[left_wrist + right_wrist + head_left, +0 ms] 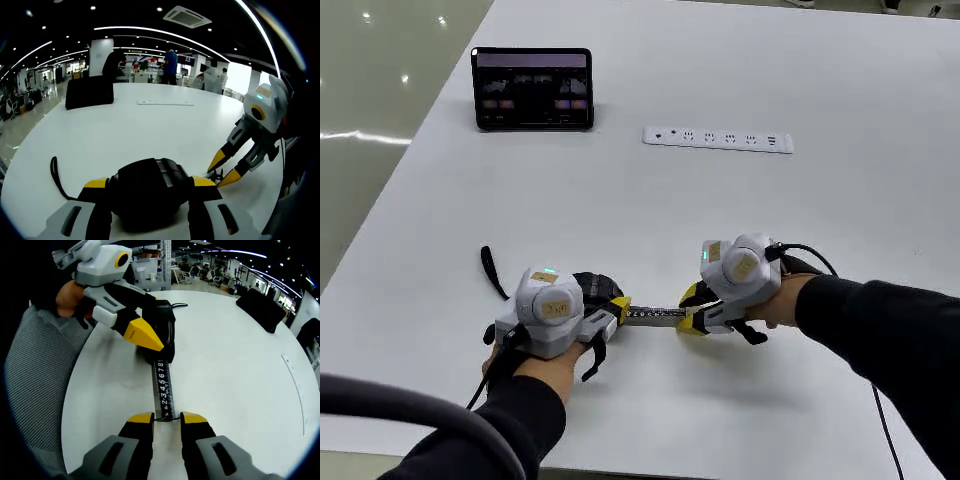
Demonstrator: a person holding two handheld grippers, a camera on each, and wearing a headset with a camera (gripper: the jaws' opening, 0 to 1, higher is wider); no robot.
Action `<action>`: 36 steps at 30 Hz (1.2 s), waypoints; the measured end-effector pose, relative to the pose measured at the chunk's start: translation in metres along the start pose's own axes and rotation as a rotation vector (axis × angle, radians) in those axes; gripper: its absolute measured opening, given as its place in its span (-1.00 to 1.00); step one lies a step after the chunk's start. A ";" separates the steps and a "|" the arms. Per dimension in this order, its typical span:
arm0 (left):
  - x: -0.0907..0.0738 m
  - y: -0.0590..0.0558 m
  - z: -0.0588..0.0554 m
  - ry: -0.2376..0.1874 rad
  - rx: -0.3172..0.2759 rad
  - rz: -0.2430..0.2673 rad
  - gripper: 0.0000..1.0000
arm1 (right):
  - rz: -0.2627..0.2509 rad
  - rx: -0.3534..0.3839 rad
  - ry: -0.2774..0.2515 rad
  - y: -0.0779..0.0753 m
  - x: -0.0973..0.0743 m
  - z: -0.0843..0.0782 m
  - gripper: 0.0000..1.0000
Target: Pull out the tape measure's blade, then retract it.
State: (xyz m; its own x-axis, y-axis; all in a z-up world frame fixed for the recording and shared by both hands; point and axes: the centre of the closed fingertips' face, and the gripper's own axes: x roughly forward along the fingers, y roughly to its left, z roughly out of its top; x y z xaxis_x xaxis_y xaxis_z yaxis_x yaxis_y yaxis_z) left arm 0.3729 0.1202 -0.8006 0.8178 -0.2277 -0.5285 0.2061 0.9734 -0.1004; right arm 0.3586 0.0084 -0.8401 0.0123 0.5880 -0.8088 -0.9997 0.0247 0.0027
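White workbench [720, 80]: your left gripper [150, 182] is clamping the tape measure case [150, 197] to anchor it; your right gripper [166, 418] is pinching the blade [163, 385] end for pulling.

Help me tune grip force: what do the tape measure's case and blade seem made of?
The black rounded tape measure case looks like matte plastic or rubber: dull, without sharp glints. The narrow numbered blade looks like thin coated metal: flat, straight, crisply printed, though uncertain.
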 end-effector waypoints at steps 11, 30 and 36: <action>0.001 0.000 0.000 0.000 -0.001 -0.001 0.16 | 0.003 0.067 -0.030 -0.003 0.002 0.003 -0.66; 0.002 0.001 0.000 0.000 -0.003 0.000 0.16 | -0.023 0.005 -0.057 0.002 0.013 0.019 -0.68; 0.002 0.001 -0.001 0.000 -0.006 0.000 0.16 | -0.031 -0.001 -0.064 0.001 0.014 0.022 -0.69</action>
State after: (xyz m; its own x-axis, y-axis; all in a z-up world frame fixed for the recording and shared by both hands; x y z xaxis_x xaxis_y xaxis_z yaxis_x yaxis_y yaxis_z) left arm 0.3742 0.1209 -0.8022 0.8180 -0.2277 -0.5282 0.2030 0.9735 -0.1053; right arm 0.3579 0.0344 -0.8389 0.0447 0.6372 -0.7694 -0.9988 0.0429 -0.0224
